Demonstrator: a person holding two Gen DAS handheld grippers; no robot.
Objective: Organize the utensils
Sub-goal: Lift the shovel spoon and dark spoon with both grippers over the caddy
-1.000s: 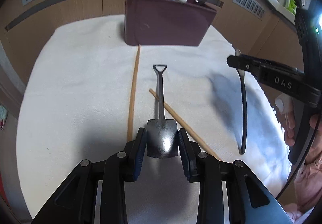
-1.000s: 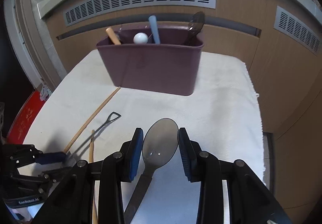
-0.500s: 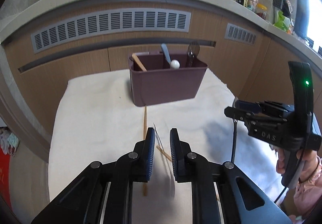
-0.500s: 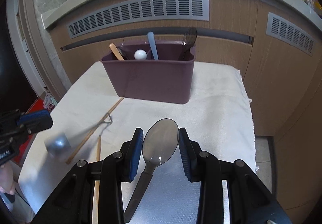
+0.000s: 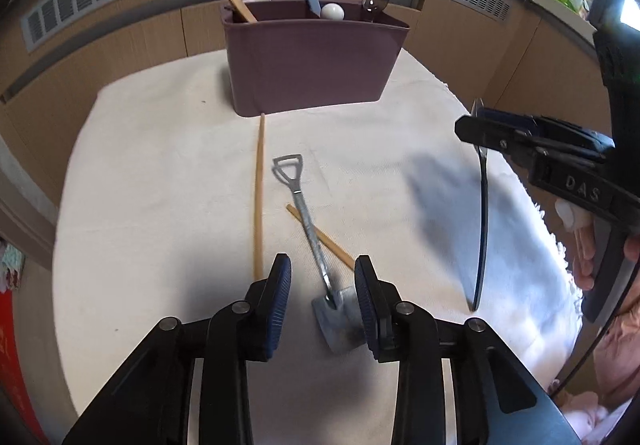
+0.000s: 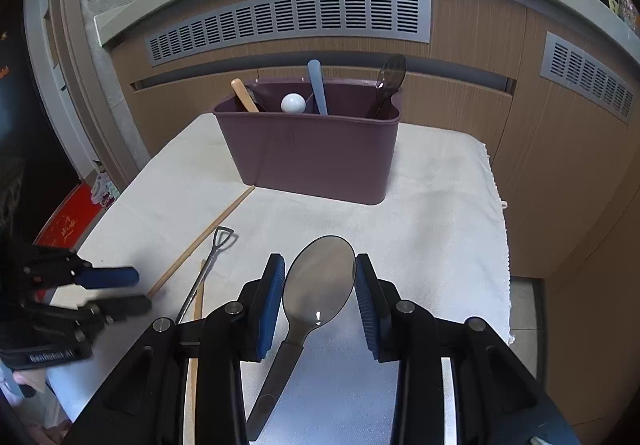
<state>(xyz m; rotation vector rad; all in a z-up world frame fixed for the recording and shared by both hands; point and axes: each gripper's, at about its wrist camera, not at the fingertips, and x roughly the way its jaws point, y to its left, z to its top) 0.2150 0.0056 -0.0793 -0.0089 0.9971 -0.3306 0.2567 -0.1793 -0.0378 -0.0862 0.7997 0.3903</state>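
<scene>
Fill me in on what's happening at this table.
A person is sorting utensils with a handheld tool in each hand. The right tool is shut on the bowl of a dark spoon and holds it above the white cloth. The left tool has just been opening its jaws; the blade of a shovel-shaped spoon sits between them, ungripped, on the cloth. Two chopsticks also lie loose. The maroon holder behind already has several utensils in it.
</scene>
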